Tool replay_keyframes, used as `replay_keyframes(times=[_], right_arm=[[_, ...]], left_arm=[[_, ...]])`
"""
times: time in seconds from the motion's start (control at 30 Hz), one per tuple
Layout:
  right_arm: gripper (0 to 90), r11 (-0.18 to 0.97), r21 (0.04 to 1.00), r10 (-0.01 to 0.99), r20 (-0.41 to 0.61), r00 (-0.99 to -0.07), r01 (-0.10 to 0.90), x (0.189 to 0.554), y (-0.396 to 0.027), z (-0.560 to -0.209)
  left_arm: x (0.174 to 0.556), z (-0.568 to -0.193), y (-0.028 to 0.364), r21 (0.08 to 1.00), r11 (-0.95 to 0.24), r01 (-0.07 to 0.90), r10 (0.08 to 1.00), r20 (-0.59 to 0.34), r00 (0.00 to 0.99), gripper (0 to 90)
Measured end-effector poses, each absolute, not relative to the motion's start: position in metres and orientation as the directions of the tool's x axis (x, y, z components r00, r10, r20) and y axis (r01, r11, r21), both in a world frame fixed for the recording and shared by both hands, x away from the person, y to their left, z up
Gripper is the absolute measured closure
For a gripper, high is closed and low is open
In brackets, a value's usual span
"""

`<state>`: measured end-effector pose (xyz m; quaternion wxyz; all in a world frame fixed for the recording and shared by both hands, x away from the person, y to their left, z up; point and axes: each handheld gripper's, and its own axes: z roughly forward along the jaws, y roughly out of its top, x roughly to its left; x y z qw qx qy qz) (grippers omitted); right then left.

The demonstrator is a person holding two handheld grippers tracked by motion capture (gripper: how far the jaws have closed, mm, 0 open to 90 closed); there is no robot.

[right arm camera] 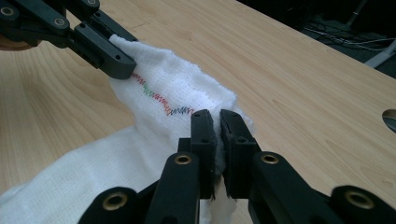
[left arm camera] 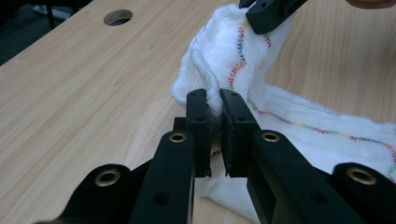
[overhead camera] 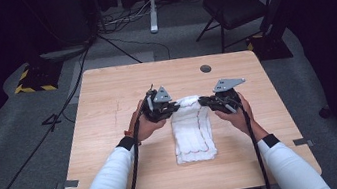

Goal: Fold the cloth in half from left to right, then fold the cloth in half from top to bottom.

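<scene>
A person in white sleeves sits at a light wooden table, a black two-jaw gripper in each hand, working a white cloth that lies near the middle of the tabletop. The cloth is a soft, open-weave towel folded into a long narrow strip that runs away from the person, its near end flat on the wood and its far end lifted off the surface. A wavy line of multicoloured stitching, in red, green, yellow and blue, follows its edge. The left gripper is clamped on the far left corner of the cloth: in the left gripper view its jaws are drawn close together with a pinch of white fabric bunched between the pads. The right gripper is likewise closed on the far right corner, a fold of the weave squeezed between its jaws in the right gripper view, where the left gripper shows farther off, biting the opposite corner. Between the two grips the raised edge sags slightly and puckers. Beyond the cloth a round hole is cut in the tabletop near its far edge; behind the table stand a folding chair and cables trailing across grey carpet.
</scene>
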<state>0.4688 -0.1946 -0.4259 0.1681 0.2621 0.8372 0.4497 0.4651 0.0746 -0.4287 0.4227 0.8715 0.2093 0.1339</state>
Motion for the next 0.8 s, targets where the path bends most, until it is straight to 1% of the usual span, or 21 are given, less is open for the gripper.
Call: replay_keyframes(times=[0.37,0.8], right_arm=[[84.8,0.476,0.840,0.547,-0.051,-0.836,0.260,0.452,-0.194,-0.427],[84.8,0.496,0.838,0.485,-0.051,-0.873,0.227,0.426,-0.199,-0.428]], left_arm=[[0.448,-0.432,0.079,0.786,-0.568,0.243,0.456,0.055,0.888,82.9],[0.421,-0.431,0.080,0.779,-0.594,0.204,0.406,0.071,0.911,82.3]])
